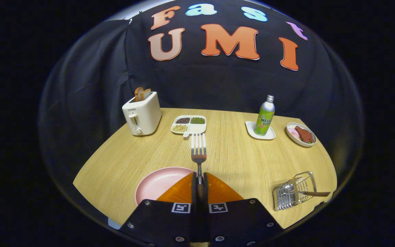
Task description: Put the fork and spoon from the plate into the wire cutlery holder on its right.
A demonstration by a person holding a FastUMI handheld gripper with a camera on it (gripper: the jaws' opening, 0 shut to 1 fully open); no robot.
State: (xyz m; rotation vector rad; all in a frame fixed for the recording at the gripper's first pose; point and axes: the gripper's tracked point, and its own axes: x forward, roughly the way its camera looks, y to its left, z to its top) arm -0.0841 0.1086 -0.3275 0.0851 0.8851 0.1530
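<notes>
My gripper (199,178) is shut on the fork (198,148). Both orange fingers (183,189) press on its dark handle, and the silver tines stick out ahead of them, above the table. The pink plate (156,183) lies just below and to the left of the fingers, partly hidden by them. The wire cutlery holder (295,190) stands to the right near the table's edge. A brown handle (315,193), apparently the spoon's, pokes out of it to the right.
At the back of the wooden table (238,161) stand a white toaster (142,115) holding bread, a divided dish of beans (189,124), a green soda bottle (264,116) on a white coaster, and a small bowl of food (301,134).
</notes>
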